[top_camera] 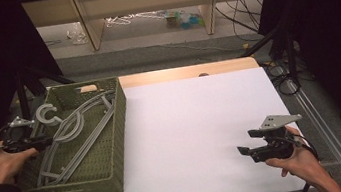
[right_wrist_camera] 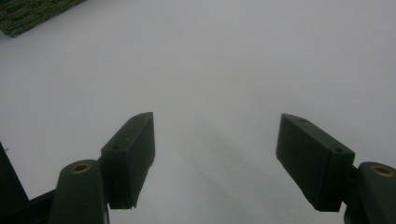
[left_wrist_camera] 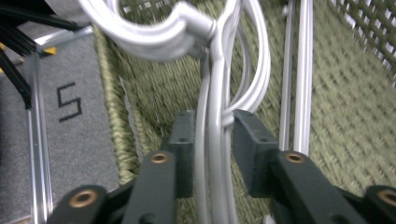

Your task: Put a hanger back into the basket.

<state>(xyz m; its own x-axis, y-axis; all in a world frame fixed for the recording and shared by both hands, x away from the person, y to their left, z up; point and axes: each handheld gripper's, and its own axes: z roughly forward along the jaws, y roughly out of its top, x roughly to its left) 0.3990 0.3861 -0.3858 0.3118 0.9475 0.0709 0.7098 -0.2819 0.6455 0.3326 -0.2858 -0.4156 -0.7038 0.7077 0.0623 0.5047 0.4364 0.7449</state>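
Note:
Several grey plastic hangers [top_camera: 79, 126] lie piled in a green woven basket [top_camera: 121, 118] at the table's left. My left gripper [top_camera: 46, 141] reaches in over the basket's left wall. In the left gripper view its jaws [left_wrist_camera: 212, 122] stand on either side of a hanger's thin bars [left_wrist_camera: 217, 93], just below the hook. A thin gap shows beside the left pad, so the pads do not clamp the hanger. My right gripper [top_camera: 244, 141] hovers over the white table top near the front right. Its jaws [right_wrist_camera: 217, 123] are wide open with nothing between them.
The white sheet [top_camera: 199, 132] covers the table right of the basket. A corner of the basket [right_wrist_camera: 28, 14] shows far off in the right gripper view. Tripod legs [top_camera: 24, 91] stand behind the basket, and cables [top_camera: 282, 78] lie at the table's far right corner.

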